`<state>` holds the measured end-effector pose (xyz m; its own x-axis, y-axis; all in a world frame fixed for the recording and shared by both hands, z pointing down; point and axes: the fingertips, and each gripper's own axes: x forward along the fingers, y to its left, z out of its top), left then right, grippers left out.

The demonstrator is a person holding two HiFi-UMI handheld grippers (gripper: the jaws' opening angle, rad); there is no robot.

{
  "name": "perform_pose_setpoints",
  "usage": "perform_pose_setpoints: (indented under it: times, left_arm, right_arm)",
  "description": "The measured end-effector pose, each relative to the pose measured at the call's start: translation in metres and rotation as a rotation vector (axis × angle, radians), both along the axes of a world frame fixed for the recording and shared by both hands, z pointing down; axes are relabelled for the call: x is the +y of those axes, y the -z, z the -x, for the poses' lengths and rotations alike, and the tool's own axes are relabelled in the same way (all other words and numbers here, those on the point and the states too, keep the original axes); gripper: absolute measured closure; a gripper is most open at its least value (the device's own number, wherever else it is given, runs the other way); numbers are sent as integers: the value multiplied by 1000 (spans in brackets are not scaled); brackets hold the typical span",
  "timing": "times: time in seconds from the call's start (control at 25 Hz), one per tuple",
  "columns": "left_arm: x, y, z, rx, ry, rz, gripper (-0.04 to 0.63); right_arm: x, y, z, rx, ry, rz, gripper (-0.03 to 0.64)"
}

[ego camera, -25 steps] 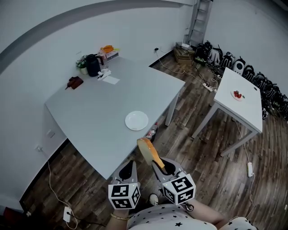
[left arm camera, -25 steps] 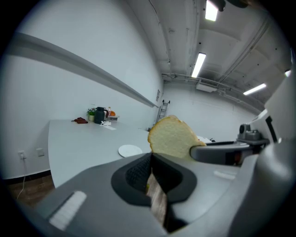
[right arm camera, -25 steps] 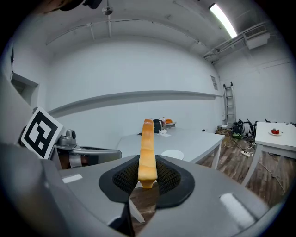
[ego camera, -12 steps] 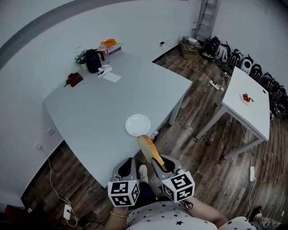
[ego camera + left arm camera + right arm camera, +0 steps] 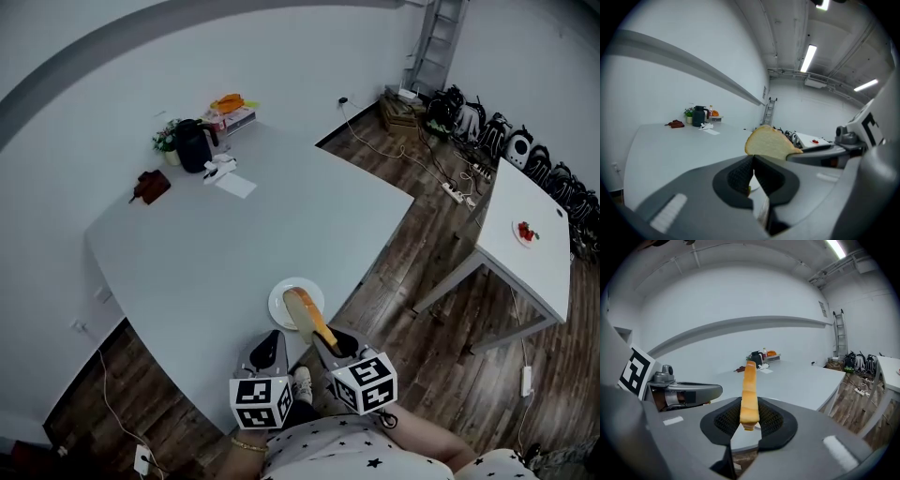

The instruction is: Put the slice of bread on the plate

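My right gripper [image 5: 326,339] is shut on a slice of bread [image 5: 306,312], held on edge and sticking forward over the white plate [image 5: 284,310] near the front edge of the grey table [image 5: 206,253]. In the right gripper view the bread [image 5: 749,392] stands upright between the pads, crust edge toward the camera. My left gripper [image 5: 270,346] sits just left of it, jaws shut with nothing between them. From the left gripper view the bread [image 5: 769,142] shows side-on, to the right of the closed left gripper [image 5: 753,173].
At the table's far corner stand a dark kettle [image 5: 193,143], a small plant, orange items, a paper and a brown object [image 5: 151,185]. A second white table [image 5: 525,234] with a red thing is at right. Bags, cables and a ladder line the far wall.
Both grippers have moved forward to the table. The bread, earlier short of the table edge, now hangs over the plate.
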<state>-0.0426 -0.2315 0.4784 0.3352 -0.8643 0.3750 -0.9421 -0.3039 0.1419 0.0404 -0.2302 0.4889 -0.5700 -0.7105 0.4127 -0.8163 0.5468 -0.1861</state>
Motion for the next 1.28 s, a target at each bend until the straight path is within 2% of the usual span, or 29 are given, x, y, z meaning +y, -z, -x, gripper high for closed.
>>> perform_pose_setpoints:
  times: [0.28,0.68,1.12,1.28]
  left_arm:
    - [-43,-19,19,0,30,44,588]
    - [-77,-45,41,13,59,115,588]
    - [-86,-53,47,34,55,134,588]
    - [-85,-53,45,37,45,139,588]
  right_arm:
    - [-48,-34,24,7,33,121,532]
    - [-81,-75,49,20,53,278,531]
    - [-89,-84,53,61,58,299,528]
    - [-97,-86,50,112,49,288,505]
